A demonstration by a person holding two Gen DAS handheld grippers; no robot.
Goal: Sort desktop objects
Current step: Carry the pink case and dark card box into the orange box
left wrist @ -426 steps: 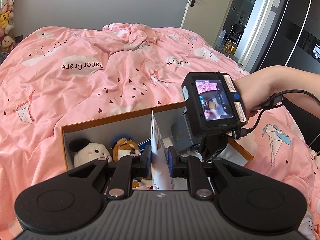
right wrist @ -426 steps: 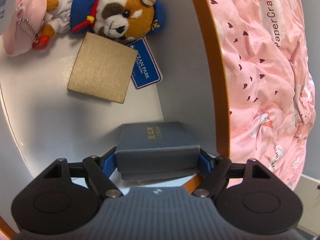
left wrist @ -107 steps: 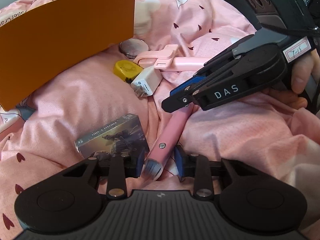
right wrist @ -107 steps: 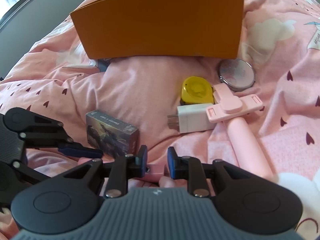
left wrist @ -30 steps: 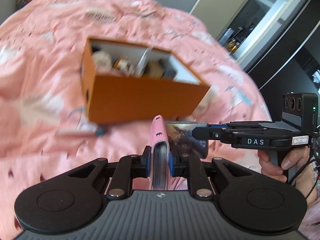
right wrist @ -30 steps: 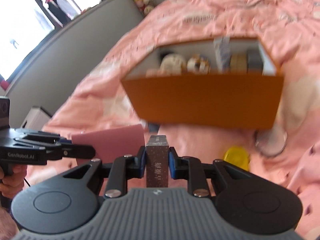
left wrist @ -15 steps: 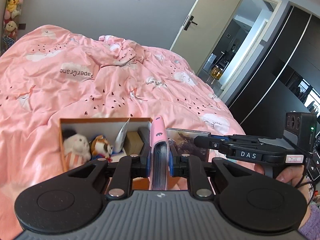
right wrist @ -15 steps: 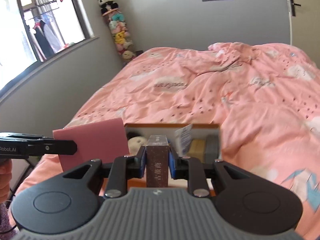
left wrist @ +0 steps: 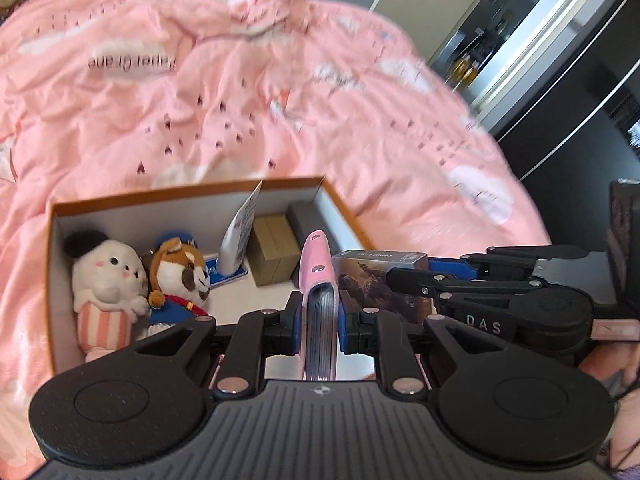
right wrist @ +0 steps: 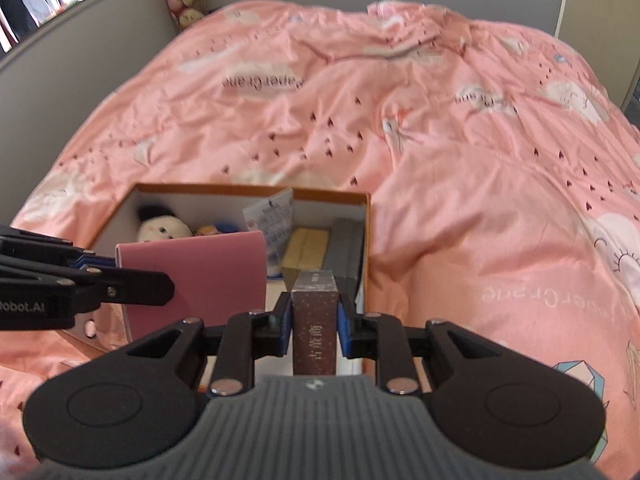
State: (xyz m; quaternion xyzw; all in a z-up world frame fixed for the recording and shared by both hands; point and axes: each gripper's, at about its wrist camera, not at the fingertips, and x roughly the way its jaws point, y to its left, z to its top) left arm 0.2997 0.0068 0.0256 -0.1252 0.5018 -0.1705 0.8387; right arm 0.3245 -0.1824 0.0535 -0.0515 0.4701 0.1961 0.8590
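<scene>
Pink bedding with little hearts and cloud prints covers the bed (right wrist: 400, 120) under both my cameras, and an orange box (left wrist: 188, 196) with a white inside sits open on it. My left claw (left wrist: 319, 320) is clamped narrow on a pink wallet (left wrist: 316, 264), held edge-up so its card slots face me – it hangs above the near side of the box. My right claw (right wrist: 314, 320) is pinched on a small dark card box (right wrist: 314, 320), also upright, over the right end of the orange box. From the left camera I see my right claw coming in from the right with that card box (left wrist: 376, 276) just beside the wallet; whether they touch I cannot tell.

Inside the orange box, at the left end, a white plush toy (left wrist: 106, 276) with a striped body leans against a brown dog plush (left wrist: 178, 276) in blue. A printed paper sheet (left wrist: 240, 232) stands tilted in the middle – right of it sit a tan box (left wrist: 272, 248) and a grey box (left wrist: 308, 216) against the far right corner.
</scene>
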